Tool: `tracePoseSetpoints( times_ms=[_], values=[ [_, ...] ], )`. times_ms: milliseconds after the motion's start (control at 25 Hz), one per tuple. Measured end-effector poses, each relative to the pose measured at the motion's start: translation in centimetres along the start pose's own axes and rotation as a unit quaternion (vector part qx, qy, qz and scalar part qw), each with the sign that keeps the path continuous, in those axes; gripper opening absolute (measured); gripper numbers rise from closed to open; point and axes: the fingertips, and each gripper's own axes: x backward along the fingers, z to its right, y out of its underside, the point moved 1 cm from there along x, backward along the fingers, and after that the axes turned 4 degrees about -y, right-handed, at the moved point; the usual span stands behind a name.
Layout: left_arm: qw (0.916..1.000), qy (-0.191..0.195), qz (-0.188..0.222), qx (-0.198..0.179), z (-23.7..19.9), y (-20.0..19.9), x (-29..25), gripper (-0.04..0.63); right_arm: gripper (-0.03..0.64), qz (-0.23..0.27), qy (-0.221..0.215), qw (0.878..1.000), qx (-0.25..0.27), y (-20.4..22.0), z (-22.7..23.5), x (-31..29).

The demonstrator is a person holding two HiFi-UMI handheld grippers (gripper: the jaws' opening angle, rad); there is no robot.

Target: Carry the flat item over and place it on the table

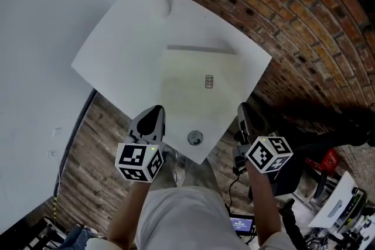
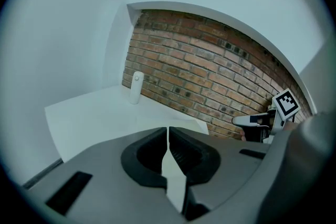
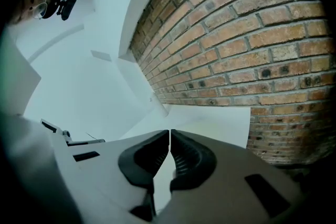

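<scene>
At the near corner of the white bench (image 1: 114, 61), the left gripper (image 1: 154, 114) and the right gripper (image 1: 242, 113) each have their fingers pinched shut on the pale flat sheet (image 1: 190, 96), held over the bench. The sheet's small label (image 1: 209, 82) is too small to read. A white cylinder (image 1: 162, 0) stands at the bench's far corner.

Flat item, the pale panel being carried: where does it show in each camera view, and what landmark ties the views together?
Head view: the flat item sits at centre, over the white table.
Left gripper view: low centre, a pale strip pinched between the jaws.
Right gripper view: low centre, again pinched between the jaws.
Shared landmark: the brick wall, seen in all three.
</scene>
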Motion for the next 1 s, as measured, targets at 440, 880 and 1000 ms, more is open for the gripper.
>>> tracePoseSetpoints(
  times_ms=[440, 880, 1000],
  values=[
    [0.9997, 0.015, 0.02, 0.004, 2.6, -2.6, 5.6, 0.029, 0.04, 0.013, -0.022, 0.999, 0.029, -2.1, -5.8, 3.1],
    [0.9983, 0.034, 0.048, -0.003, 4.4, -4.8, 11.0, 0.029, 0.04, 0.025, -0.047, 0.996, 0.077, -3.4, -11.6, 6.7],
    [0.9978, 0.045, 0.049, -0.007, 5.1, -5.0, 12.1, 0.029, 0.04, 0.03, -0.052, 0.994, 0.093, -3.7, -13.0, 7.8]
  ],
)
